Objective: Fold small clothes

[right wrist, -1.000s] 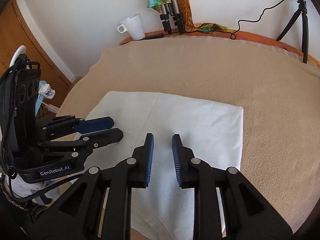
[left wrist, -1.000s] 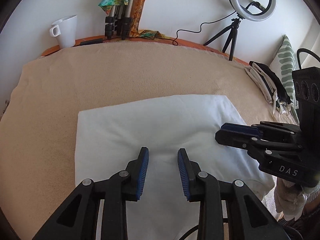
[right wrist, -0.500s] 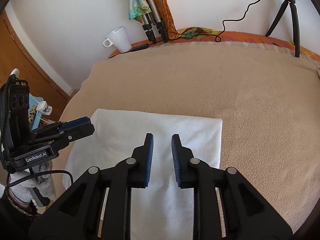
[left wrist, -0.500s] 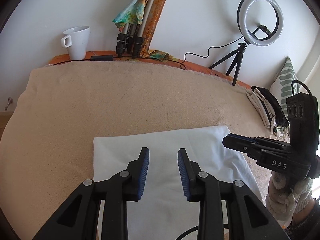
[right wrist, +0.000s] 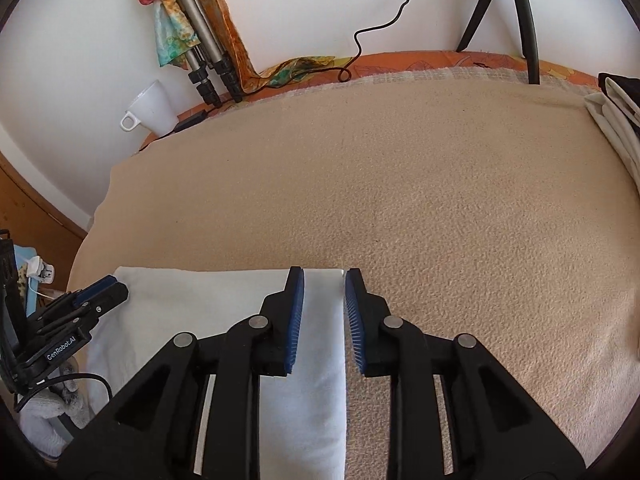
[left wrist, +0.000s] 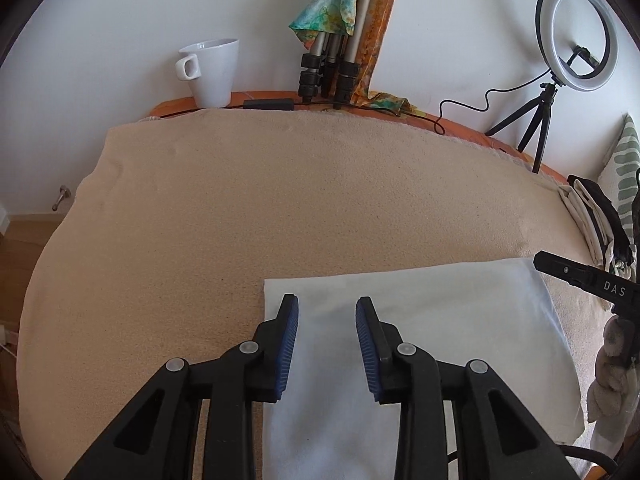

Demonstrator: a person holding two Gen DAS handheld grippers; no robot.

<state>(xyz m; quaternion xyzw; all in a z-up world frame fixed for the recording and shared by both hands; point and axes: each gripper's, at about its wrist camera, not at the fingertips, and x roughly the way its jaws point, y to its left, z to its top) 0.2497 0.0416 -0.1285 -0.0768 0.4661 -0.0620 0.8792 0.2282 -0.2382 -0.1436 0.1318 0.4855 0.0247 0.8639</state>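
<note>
A white folded cloth (left wrist: 432, 320) lies flat on the beige blanket (left wrist: 280, 200), near its front edge. My left gripper (left wrist: 327, 306) hovers over the cloth's far left corner, jaws apart and empty. In the right wrist view my right gripper (right wrist: 324, 278) stands over the same cloth's (right wrist: 208, 304) far right corner. Its jaws are opening, with the cloth's right edge showing in the gap below and no pad pressing it. Each gripper shows in the other's view: the right one (left wrist: 576, 274) at the right edge, the left one (right wrist: 96, 292) at the left edge.
A white mug (left wrist: 210, 72), tripod legs with a coloured scarf (left wrist: 332, 60) and a ring light (left wrist: 576, 36) stand along the back wall. Folded white and black clothes (left wrist: 592, 216) are stacked at the blanket's right end. A gloved hand (right wrist: 48, 420) holds the left gripper.
Both grippers have drawn apart, the left toward the cloth's left corner and the right toward its right corner. The cloth now sits lower in both views. The right jaws have widened.
</note>
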